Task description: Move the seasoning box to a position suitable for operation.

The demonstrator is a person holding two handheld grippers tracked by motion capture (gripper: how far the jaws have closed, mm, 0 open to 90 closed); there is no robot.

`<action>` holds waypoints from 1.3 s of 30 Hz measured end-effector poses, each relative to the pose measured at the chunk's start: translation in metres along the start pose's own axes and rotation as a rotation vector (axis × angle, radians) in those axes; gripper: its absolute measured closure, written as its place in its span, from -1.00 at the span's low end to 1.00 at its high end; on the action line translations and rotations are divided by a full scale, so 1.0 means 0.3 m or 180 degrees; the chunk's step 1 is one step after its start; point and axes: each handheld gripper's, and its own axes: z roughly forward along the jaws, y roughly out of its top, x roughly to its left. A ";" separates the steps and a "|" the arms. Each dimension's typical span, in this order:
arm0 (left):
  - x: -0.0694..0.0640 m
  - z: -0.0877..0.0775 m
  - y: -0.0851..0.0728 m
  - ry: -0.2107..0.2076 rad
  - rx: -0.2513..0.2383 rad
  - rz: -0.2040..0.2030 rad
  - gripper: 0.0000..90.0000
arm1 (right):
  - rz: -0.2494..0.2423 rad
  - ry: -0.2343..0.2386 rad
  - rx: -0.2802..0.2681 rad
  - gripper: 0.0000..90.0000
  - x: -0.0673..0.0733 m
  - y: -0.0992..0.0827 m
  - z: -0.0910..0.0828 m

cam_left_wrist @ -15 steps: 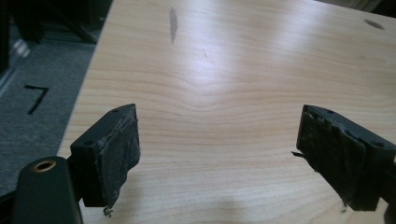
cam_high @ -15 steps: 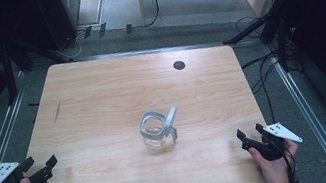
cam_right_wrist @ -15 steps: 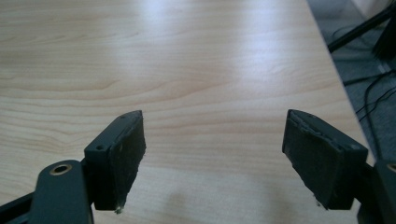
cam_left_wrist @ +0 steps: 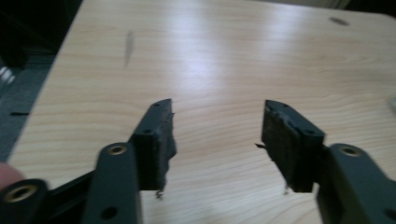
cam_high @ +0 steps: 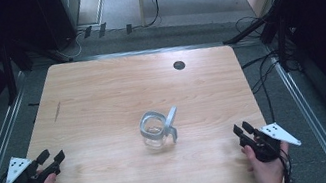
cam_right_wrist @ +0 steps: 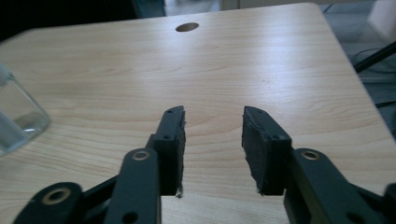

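A clear glass jar [cam_high: 154, 132] with a hinged lid [cam_high: 171, 118] tipped open stands near the middle of the wooden surface [cam_high: 101, 97], on the person's side of the round cable hole [cam_high: 179, 65]. Both claws rest well apart from the jar — the left claw [cam_high: 51, 159] off to its left near the surface's front edge, the right claw [cam_high: 240, 131] off to its right. Each is released, jaws spread with nothing between them.

The step in hand looks like the first reach for the jar. To do it well, bring one claw in level with the glass body and clamp low for stability — glass is slick, so square the pads on the flat sides. The other claw can then take the lid by its edge, away from the hinge.
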 end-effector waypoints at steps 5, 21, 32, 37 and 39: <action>-0.061 0.042 0.044 -0.0346 0.0081 -0.0008 0.32 | -0.0080 -0.0061 -0.0067 0.42 0.088 0.011 0.008; -0.369 0.252 0.132 -0.1030 0.0295 0.0328 0.90 | -0.0168 0.1111 0.0178 1.00 0.349 0.008 0.073; -0.512 0.340 0.141 -0.1242 0.0475 0.0445 1.00 | -0.0355 0.1431 0.0371 1.00 0.495 -0.007 0.146; -0.526 0.343 0.139 -0.1315 0.0512 0.0465 1.00 | -0.0299 0.1398 0.0359 1.00 0.459 0.003 0.170; -0.535 0.343 0.132 -0.1360 0.0552 0.0510 1.00 | -0.0266 0.1384 0.0360 1.00 0.442 0.013 0.179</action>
